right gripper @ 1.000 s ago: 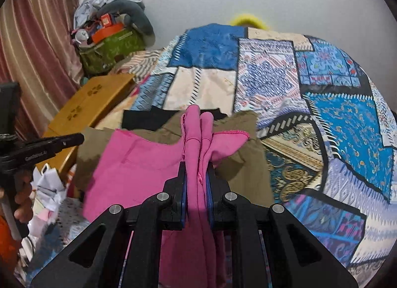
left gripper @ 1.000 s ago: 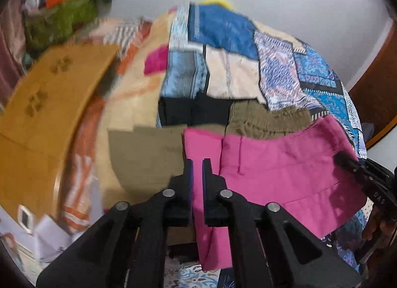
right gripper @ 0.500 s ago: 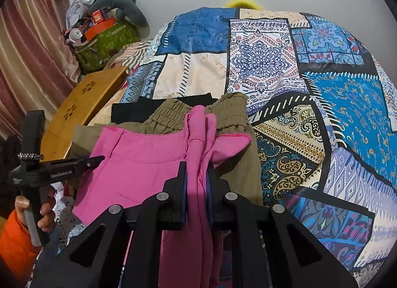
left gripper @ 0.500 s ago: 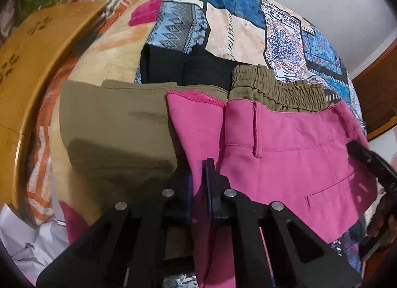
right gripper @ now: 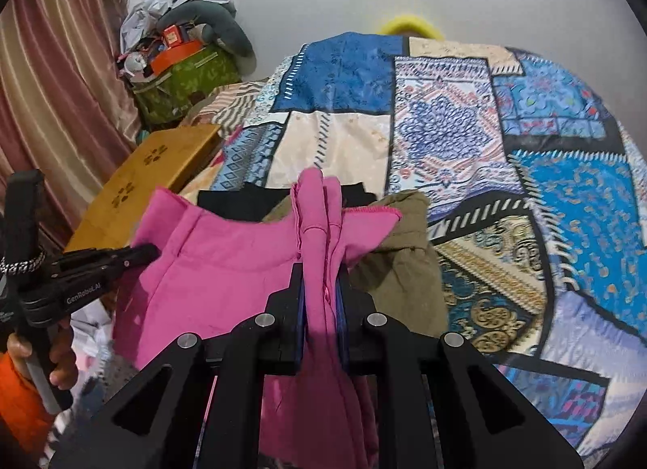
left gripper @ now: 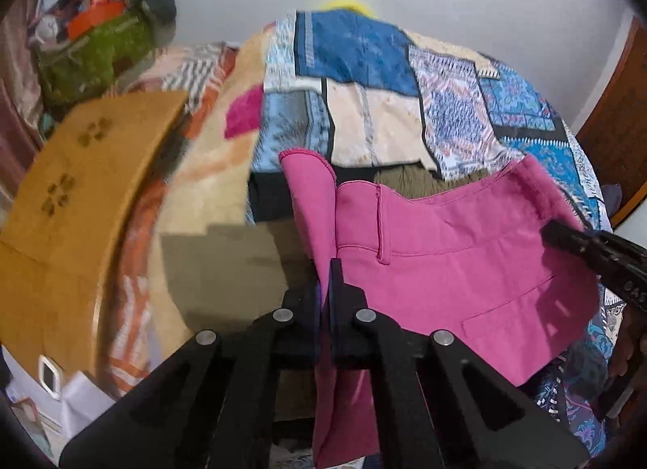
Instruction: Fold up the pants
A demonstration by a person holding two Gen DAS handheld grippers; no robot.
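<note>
Pink pants [left gripper: 445, 258] hang stretched between both grippers above the bed. My left gripper [left gripper: 325, 287] pinches the left edge of the waist, its jaws closing tight on the cloth, and a pink flap stands up past its tips. In the right wrist view the right gripper [right gripper: 319, 279] is shut on the bunched pink waistband [right gripper: 315, 202], with the rest of the pants [right gripper: 210, 279] drooping to the left toward the left gripper [right gripper: 147, 252]. The right gripper's [left gripper: 566, 236] tip also shows at the pants' far edge in the left wrist view.
Olive pants [left gripper: 226, 267] [right gripper: 400, 267] and a black garment [left gripper: 267, 202] lie on the patchwork bedspread [right gripper: 445, 125] under the pink pair. A wooden board [left gripper: 72, 194] sits to the left. A cluttered green bag [right gripper: 182, 77] stands by the wall, and a hand [right gripper: 60, 355] holds the left gripper.
The left gripper dipped toward the bed half a second ago and has come back up, raising its pink corner. The right gripper has kept its grip and hardly moved.
</note>
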